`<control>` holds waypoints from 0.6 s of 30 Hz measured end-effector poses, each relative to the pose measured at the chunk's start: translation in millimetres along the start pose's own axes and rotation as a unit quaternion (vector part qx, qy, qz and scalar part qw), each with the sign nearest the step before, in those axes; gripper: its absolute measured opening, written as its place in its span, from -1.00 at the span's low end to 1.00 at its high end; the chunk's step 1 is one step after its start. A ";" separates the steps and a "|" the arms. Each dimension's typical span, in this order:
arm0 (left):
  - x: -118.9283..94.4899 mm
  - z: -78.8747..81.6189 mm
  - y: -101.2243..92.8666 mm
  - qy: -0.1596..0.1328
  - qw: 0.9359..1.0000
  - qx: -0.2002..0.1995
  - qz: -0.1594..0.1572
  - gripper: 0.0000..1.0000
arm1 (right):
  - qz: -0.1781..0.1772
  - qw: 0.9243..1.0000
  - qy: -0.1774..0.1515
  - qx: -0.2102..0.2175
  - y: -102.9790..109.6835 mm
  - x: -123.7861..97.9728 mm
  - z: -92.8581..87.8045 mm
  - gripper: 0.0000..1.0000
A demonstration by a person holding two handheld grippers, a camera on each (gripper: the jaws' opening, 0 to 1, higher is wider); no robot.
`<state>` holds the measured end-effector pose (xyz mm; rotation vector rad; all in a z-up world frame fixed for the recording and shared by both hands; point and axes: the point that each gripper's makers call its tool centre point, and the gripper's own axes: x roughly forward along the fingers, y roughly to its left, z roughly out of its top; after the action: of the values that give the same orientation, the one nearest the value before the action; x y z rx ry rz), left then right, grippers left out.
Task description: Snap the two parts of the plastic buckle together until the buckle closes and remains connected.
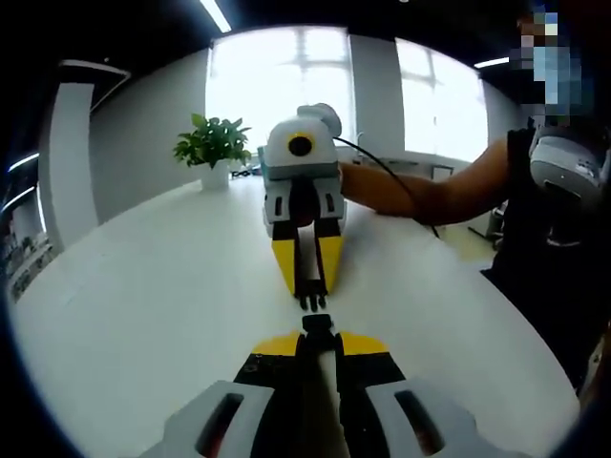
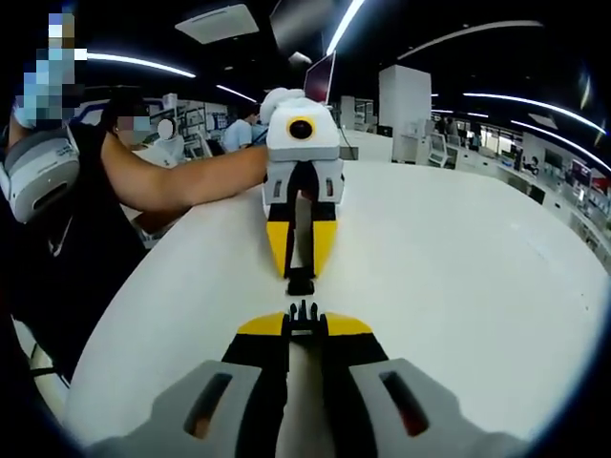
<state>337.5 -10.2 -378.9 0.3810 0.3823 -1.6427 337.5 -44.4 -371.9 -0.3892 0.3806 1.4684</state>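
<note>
Two buckle halves face each other nose to nose over the white table point(image 1: 124, 315), not yet joined. Main risk, as I judge it: the prongs meet the socket off-axis and skid past the mouth, or one half twists in its grip since each is pinched only by its rear end; a push that stops short of the click would leave the pair seated but loose. Left gripper view: the left gripper point(image 1: 317, 336) rises from 6 o'clock, jaws pressed together on the socket half point(image 1: 317, 324), which pokes out at 12 o'clock of its tips. Just beyond, toward 12, the right gripper point(image 1: 311, 291) comes in head-on, jaws clamped on the pronged half point(image 1: 312, 301), prongs pointing down at the socket; a slim gap shows between them. Right gripper view: same pairing reversed — pronged half point(image 2: 303, 313) sits at the right gripper point(image 2: 304, 324) tips, socket half point(image 2: 300, 282) hangs from the left gripper point(image 2: 301, 272) at 12 o'clock, near but apart. Alignment looks close to straight. A potted plant point(image 1: 212, 148) stands well back on the table at 11 o'clock in the left gripper view.
</note>
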 end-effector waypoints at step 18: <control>2.1 1.1 -2.5 -0.005 1.000 -0.004 -0.004 -0.79 | 0.006 1.000 0.000 -0.003 4.5 5.4 1.5 -0.79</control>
<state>334.8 -12.2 -378.8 0.3659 0.3827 -1.6510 333.4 -38.7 -373.3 -0.3932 0.3787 1.4807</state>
